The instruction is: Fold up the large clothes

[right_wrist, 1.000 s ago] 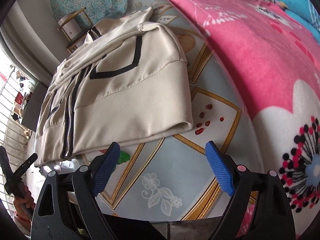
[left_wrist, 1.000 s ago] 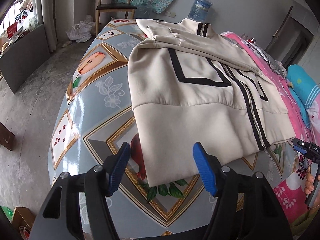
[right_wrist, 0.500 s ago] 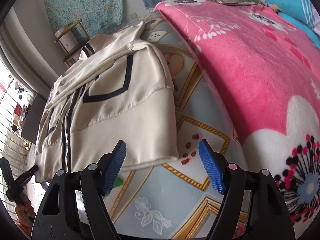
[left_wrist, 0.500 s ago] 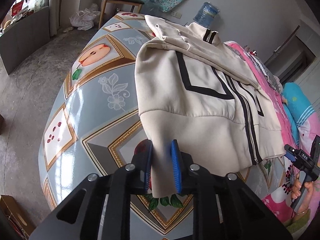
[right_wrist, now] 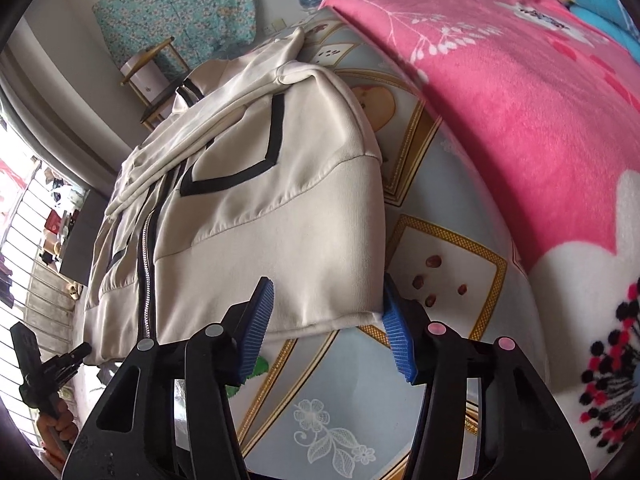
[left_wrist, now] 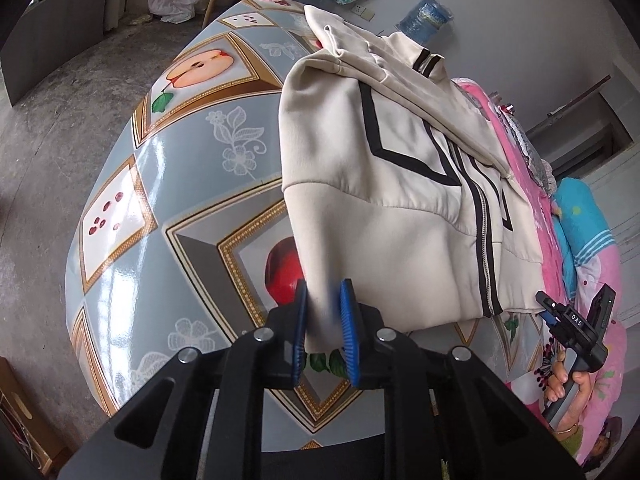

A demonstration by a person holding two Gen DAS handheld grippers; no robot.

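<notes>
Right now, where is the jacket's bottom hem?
In both wrist views the hem is at the table's near edge. Its left corner is pinched in the left tool; its right corner lies between the open right tool's fingers.

I see the table (left_wrist: 132,208) covered by a glossy blue-grey oilcloth printed with gold-framed fruit panels and white flowers. Directly on it lies the cream jacket (left_wrist: 384,184) with black stripes and a zipper, spreading away ahead of my left fingers (left_wrist: 299,332) and hanging slightly off the near edge at its hem corner. In the right wrist view the same jacket (right_wrist: 256,216) sits ahead of my right fingers (right_wrist: 256,316), its hem just beyond them. To the right of those fingers a pink floral blanket (right_wrist: 520,92) lies along the cloth's far side, well apart from the jacket.
</notes>
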